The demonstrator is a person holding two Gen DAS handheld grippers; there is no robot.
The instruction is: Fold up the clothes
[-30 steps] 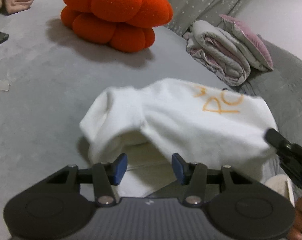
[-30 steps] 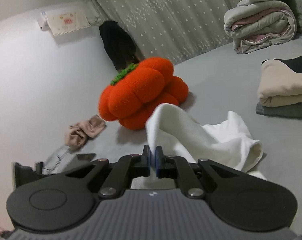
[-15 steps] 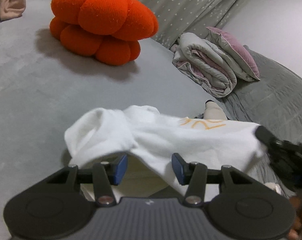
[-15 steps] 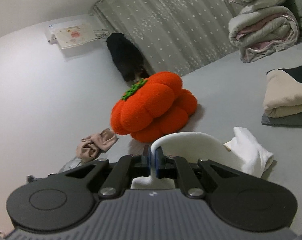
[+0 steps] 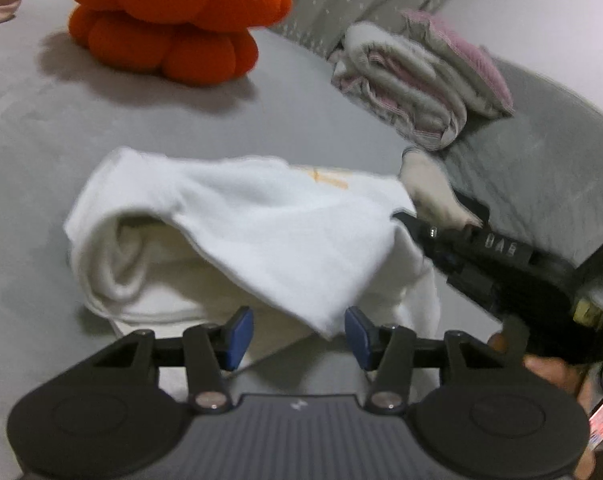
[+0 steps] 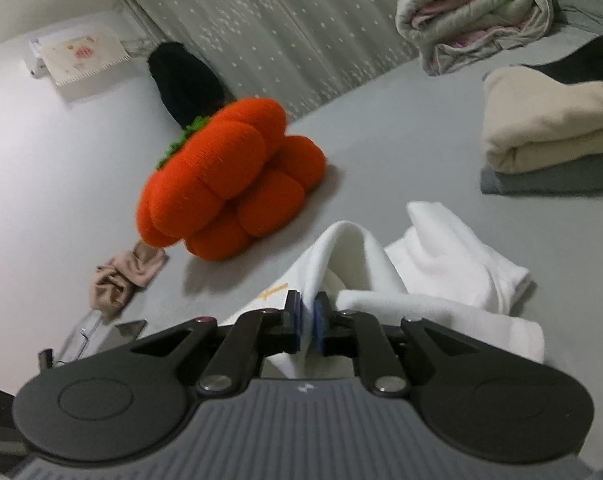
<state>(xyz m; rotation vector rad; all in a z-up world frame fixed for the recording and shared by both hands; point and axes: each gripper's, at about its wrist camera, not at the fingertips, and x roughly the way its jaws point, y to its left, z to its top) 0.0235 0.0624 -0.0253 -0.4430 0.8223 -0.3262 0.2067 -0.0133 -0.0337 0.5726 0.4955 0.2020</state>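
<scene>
White garment [image 5: 237, 224] lowered since a second ago, now draped flatter over grey bed surface [image 5: 61, 140]; orange print [image 5: 327, 178] nearly edge-on. Right gripper [image 6: 308, 322] dropped with it, jaws just opening slightly, a fold of white cloth between the blue pads, whether pressed cannot be told. Left gripper [image 5: 299, 334] shifted closer, jaws apart, a garment corner hanging between them, untouched.

Orange pumpkin cushion [image 6: 229, 184]: behind garment, well apart.
Rolled quilt [image 5: 405, 88]: at far edge, against dotted curtain [image 6: 285, 28].
Folded beige and grey stack [image 6: 553, 140]: right of garment.
Crumpled tan cloth [image 6: 121, 276]: near cushion.
</scene>
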